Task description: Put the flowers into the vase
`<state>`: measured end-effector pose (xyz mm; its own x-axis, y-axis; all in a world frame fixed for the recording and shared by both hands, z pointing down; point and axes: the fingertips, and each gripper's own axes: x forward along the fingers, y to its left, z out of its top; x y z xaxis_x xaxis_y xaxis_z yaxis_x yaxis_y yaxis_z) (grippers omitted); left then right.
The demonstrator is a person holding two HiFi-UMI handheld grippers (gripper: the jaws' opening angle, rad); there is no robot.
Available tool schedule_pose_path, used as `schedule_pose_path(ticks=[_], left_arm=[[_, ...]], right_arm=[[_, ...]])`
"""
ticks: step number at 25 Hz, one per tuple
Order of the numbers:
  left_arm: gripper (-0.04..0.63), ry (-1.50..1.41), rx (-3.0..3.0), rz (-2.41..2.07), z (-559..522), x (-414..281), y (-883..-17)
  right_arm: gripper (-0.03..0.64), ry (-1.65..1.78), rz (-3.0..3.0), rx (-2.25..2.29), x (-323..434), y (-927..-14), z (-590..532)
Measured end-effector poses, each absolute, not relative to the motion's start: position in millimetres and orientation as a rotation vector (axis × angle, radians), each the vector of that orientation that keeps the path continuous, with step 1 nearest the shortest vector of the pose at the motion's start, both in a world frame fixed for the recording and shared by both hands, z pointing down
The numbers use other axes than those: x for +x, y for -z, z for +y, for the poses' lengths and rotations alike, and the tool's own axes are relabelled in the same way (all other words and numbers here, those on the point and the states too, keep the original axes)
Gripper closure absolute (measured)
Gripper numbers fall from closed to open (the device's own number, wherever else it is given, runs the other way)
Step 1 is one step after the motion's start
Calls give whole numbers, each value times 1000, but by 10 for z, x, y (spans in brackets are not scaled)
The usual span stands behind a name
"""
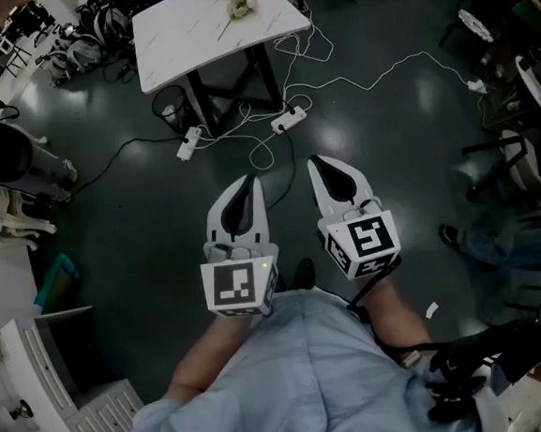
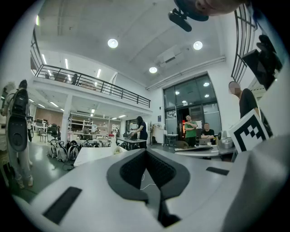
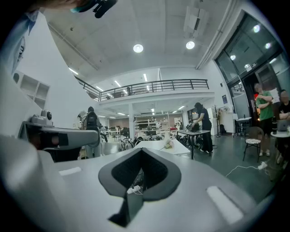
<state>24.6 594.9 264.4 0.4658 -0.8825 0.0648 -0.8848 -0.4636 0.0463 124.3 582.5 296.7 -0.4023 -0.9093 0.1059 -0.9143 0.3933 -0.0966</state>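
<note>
Your head view shows the flowers (image 1: pixel 240 6) lying on the white desk (image 1: pixel 189 39) well ahead of you, with a power strip (image 1: pixel 288 119) and cables on the floor below. Only the gripper views show a person (image 3: pixel 202 124) standing beyond it. Your left gripper (image 1: pixel 246 180) and right gripper (image 1: pixel 315 162) both have their jaws together, holding nothing.

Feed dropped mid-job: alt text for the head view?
The left gripper and right gripper are held shut and empty over a dark floor, short of the white table where the flowers lie. Loose white cables trail across the floor by the table; no vase shows.
</note>
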Motion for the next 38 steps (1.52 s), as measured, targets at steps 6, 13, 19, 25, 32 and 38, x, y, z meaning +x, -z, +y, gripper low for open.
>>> schedule_pose_path(ticks=[6, 13, 19, 25, 32, 38], left_arm=[[591, -60, 2626, -1582, 5901, 406, -2693], [592, -97, 2615, -1592, 5834, 613, -2755], [592, -145, 2589, -1604, 5689, 620, -2883], [592, -157, 2555, -1616, 5305, 507, -2985], [591, -87, 2577, -1622, 4315, 279, -2962], [592, -29, 2587, -1637, 3452, -10, -2857]], right_arm=[[617, -219, -2591, 1688, 1395, -3001, 5779], [617, -221, -2615, 1662, 1592, -3032, 5690], [615, -355, -2618, 1702, 1715, -3199, 5484], [615, -353, -2611, 1655, 1606, -3312, 5074], [615, -319, -2602, 1641, 1360, -3296, 4063], [615, -296, -2610, 1609, 1031, -3201, 3175]])
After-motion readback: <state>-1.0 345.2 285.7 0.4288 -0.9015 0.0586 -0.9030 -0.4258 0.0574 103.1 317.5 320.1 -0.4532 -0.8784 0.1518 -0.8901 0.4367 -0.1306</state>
